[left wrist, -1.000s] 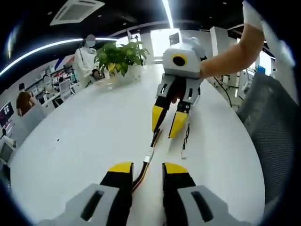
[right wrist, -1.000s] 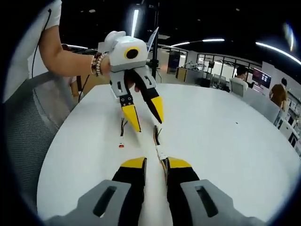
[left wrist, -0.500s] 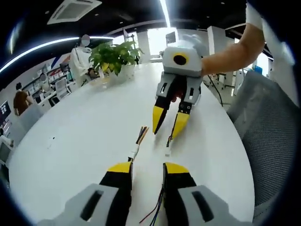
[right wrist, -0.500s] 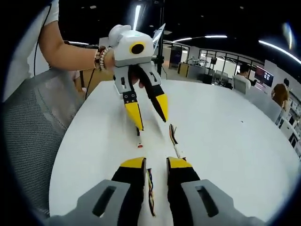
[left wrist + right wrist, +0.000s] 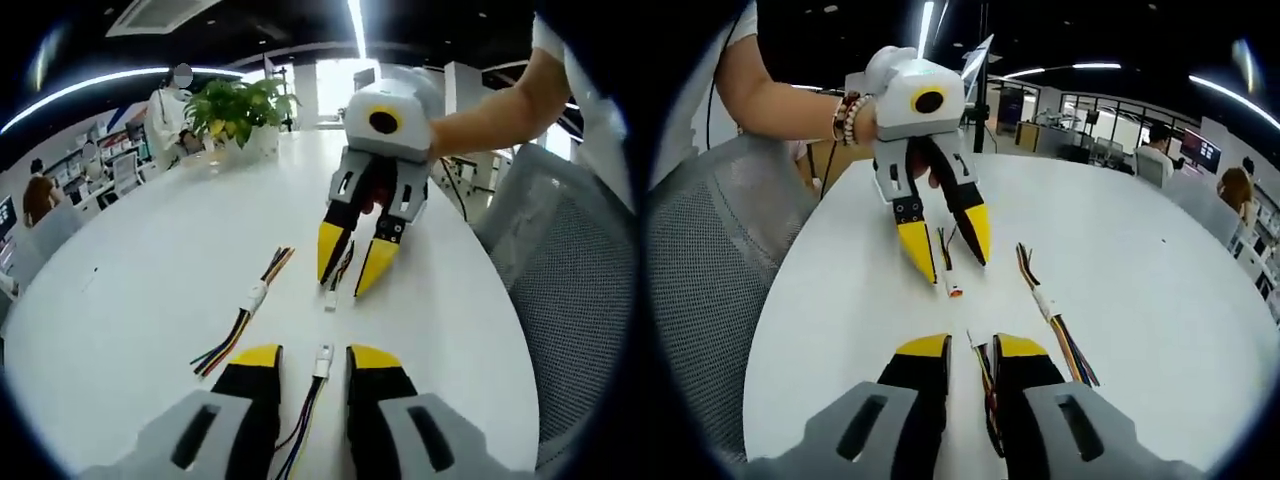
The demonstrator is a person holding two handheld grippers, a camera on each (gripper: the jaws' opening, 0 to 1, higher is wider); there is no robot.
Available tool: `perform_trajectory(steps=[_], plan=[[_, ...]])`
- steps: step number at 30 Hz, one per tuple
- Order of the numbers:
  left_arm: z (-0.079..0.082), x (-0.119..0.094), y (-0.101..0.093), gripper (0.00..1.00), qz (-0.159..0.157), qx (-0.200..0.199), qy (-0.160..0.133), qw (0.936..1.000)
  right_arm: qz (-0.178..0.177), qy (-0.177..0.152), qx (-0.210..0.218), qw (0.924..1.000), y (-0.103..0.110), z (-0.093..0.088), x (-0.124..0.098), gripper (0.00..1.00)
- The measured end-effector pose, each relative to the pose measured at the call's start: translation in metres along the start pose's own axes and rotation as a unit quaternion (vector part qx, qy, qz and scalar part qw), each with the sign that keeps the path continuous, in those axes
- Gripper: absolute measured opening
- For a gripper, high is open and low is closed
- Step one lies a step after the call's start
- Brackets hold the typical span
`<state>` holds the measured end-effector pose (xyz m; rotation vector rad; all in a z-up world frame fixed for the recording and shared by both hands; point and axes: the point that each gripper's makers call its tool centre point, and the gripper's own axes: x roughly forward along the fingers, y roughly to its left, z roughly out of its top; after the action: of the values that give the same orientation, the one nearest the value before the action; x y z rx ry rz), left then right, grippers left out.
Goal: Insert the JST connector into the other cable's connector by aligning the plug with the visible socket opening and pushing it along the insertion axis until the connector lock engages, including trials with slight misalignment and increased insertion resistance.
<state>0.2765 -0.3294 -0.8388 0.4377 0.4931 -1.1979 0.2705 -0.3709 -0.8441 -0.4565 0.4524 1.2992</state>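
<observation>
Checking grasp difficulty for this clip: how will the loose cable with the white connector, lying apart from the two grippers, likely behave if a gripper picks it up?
The spare cable is thin, separate coloured wires, so probably floppy; its ends would droop. It looks light and might slide on the smooth white table if nudged. Its small white connector seems the stiffest grip point.

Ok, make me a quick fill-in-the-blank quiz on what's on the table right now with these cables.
1. The table top is ____ in colour.
2. Each gripper's fingertips are coloured ____.
3. The number of separate cable pieces lying on the table is ____.
4. Beyond the right gripper, at the table's far end, stands a potted ____.

Missing words: white; yellow; three; plant
</observation>
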Motion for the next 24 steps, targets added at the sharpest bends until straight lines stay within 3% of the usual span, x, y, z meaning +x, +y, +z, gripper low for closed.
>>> perform_trajectory(steps=[5, 10, 14, 22, 24], plan=[[-0.005, 0.003, -0.001, 0.16, -0.001, -0.001, 0.002, 1.0, -0.003, 0.001, 0.006, 1.0, 0.0, -0.006, 0.002, 0.1], [-0.005, 0.005, -0.004, 0.13, 0.0, 0.0, -0.005, 1.0, -0.01, -0.019, 0.024, 0.9995, -0.002, -0.003, 0.003, 0.08], [-0.004, 0.005, -0.009, 0.06, -0.009, -0.001, -0.011, 0.9999, -0.01, -0.02, 0.022, 0.9995, -0.001, -0.003, 0.005, 0.06], [-0.004, 0.005, -0.012, 0.01, -0.01, 0.016, -0.019, 0.9996, -0.016, -0.037, 0.024, 0.9989, 0.0, -0.002, 0.007, 0.04], [-0.003, 0.005, -0.012, 0.01, -0.01, 0.038, -0.016, 0.9991, -0.017, -0.038, 0.028, 0.9987, 0.0, -0.002, 0.007, 0.04]])
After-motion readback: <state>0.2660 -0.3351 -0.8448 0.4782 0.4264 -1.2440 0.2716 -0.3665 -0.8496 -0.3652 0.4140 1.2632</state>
